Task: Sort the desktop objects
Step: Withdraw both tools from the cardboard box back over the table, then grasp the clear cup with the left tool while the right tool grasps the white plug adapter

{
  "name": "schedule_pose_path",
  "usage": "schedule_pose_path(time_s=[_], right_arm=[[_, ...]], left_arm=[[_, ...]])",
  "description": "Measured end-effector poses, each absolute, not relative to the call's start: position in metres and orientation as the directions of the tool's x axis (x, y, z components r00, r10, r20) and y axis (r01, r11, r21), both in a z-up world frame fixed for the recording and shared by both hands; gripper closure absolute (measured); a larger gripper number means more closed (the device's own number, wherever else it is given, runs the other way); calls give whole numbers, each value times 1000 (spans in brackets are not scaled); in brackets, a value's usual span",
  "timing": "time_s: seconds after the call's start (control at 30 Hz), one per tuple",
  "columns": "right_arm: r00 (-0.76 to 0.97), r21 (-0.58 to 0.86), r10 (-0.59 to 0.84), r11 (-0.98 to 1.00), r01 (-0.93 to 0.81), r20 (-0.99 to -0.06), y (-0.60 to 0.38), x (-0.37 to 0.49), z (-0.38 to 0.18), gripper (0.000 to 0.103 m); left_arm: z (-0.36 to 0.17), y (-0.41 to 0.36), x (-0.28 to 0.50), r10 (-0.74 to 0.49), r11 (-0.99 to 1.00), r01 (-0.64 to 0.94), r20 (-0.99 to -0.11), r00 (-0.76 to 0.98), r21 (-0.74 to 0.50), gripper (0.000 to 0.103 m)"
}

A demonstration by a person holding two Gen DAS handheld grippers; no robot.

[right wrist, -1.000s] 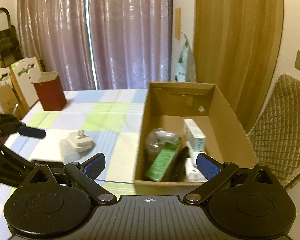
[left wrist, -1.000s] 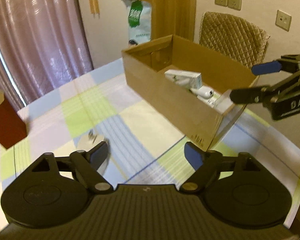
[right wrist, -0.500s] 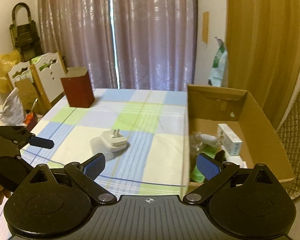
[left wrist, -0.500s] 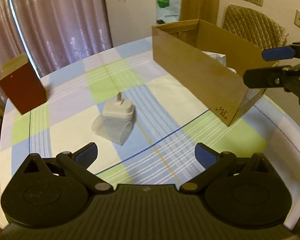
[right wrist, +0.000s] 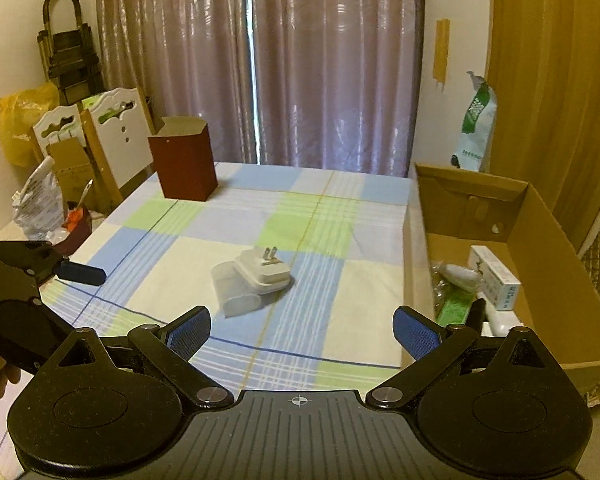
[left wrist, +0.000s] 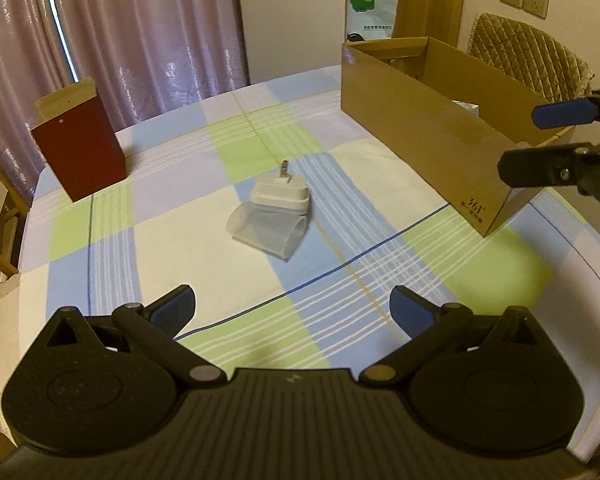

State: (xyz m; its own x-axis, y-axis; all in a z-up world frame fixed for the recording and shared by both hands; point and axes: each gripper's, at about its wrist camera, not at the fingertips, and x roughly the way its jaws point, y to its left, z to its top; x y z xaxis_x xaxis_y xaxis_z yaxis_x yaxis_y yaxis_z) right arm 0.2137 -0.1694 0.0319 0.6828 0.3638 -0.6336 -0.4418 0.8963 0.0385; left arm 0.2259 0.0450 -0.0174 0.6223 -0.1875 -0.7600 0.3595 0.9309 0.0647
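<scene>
both fingers (left wrist: 292,306) (right wrist: 302,326) spread, empty; charger (left wrist: 281,196) on what looks like a clear sleeve

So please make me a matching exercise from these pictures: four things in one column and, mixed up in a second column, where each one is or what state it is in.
Things:
1. white plug adapter
2. dark red box
3. white carton
4. left tongs

Places or states:
A. inside the cardboard box
B. open, holding nothing
C. standing at the far left of the table
D. mid-table, lying on a clear plastic case

Pairs: 1-D, 2-C, 3-A, 4-B
</scene>
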Motion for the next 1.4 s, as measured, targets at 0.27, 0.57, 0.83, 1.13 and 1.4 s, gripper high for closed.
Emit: schedule_pose_path(time_s=[0.27, 0.57, 0.83, 1.13, 1.4], right_arm=[[672, 28, 356, 894, -447, -649, -145, 202, 24, 3], [592, -31, 391, 817, -576, -705, -125, 219, 4, 3], [544, -19, 440, 765, -643, -714, -128, 251, -11, 3], [535, 14, 438, 782, -623, -722, -137, 263, -17, 3], [558, -22, 343, 838, -545, -756, -130, 265, -21, 3]], left_arm=[[-18, 74, 223, -207, 906, 413, -749, 629, 96, 1], [-35, 84, 233, -191, 873, 465, -775, 602, 146, 1], [-52, 75, 252, -130, 860, 473, -814, 566, 192, 1], [-54, 63, 289, -186, 840, 520, -817, 546, 157, 1], [-82, 51, 335, -299, 731, 673, -834, 464, 113, 1]])
